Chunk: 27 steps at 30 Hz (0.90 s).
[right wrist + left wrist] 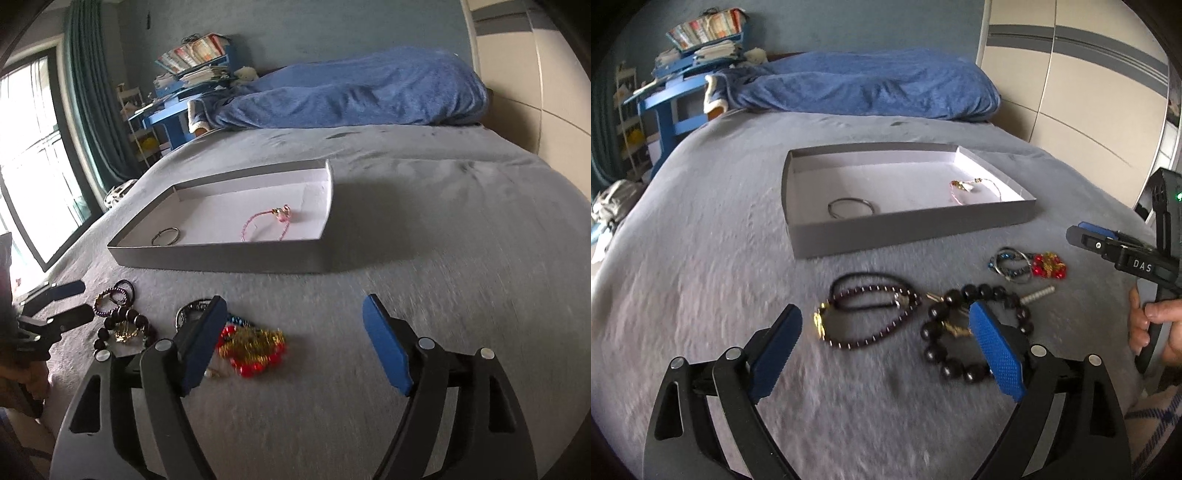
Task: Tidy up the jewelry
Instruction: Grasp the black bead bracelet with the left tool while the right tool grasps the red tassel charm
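Left wrist view shows the left gripper point(886, 347) spread wide and empty above the dark bead bracelets point(975, 332) lying loose on the bed point(701, 295), apparently lining up a pick for the grey tray point(908, 232), where a ring point(851, 206) and a pink bracelet point(975, 190) already sit, while the right gripper point(295, 332) hangs likewise parted and empty beside the red beads point(255, 347).

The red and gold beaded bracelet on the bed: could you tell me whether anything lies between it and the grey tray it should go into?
Nothing visible does. Between the red and gold bracelet and the grey tray lies only bare bedspread, though the tray's near wall must be cleared.
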Tool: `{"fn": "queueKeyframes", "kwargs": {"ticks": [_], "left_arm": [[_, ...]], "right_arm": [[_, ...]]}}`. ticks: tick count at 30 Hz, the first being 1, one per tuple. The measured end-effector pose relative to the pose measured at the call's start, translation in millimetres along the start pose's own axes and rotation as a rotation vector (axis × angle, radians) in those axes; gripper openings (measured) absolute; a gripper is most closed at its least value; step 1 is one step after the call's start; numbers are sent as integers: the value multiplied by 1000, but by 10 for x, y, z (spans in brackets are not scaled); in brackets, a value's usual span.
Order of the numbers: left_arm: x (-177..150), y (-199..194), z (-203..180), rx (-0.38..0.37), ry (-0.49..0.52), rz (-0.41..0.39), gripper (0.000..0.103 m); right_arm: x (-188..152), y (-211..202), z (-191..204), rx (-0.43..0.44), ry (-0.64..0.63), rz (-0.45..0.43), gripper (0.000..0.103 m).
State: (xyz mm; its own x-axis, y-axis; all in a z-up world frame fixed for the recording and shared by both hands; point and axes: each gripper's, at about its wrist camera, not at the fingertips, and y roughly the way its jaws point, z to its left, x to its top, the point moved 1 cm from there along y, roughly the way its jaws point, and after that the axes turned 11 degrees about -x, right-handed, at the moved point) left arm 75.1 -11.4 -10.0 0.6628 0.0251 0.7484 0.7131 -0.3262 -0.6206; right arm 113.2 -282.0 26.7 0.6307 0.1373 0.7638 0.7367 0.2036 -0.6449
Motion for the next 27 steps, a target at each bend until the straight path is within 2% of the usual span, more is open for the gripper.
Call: {"fn": "queueKeyframes", "kwargs": {"ticks": [4,10,11,14,22,25,26,27], "left_arm": [[-125,-3,-6,-37,-20,21,92],[-177,20,-132,-44,41,36,90],[-182,34,-168,-51,60,44,87],[-201,118,-206,-62,73,87,62],[-220,182,-178,-116,45,121,54],[-229,169,-205,-138,57,119,33],[-238,153,-221,-127,65,112,20],[-240,142,-219,-126,63,105,20]], "right_arm": [[-66,-61,-61,-7,40,2,80],[-228,9,-53,-7,62,94,80],[-244,-2,-17,-15,44,92,80],[-253,-29,58,-25,5,76,80],[-269,-1,58,-23,13,90,79],[-264,16,60,-24,12,99,79],[-263,20,60,-24,12,100,79],[-262,25,62,-25,11,102,79]]}}
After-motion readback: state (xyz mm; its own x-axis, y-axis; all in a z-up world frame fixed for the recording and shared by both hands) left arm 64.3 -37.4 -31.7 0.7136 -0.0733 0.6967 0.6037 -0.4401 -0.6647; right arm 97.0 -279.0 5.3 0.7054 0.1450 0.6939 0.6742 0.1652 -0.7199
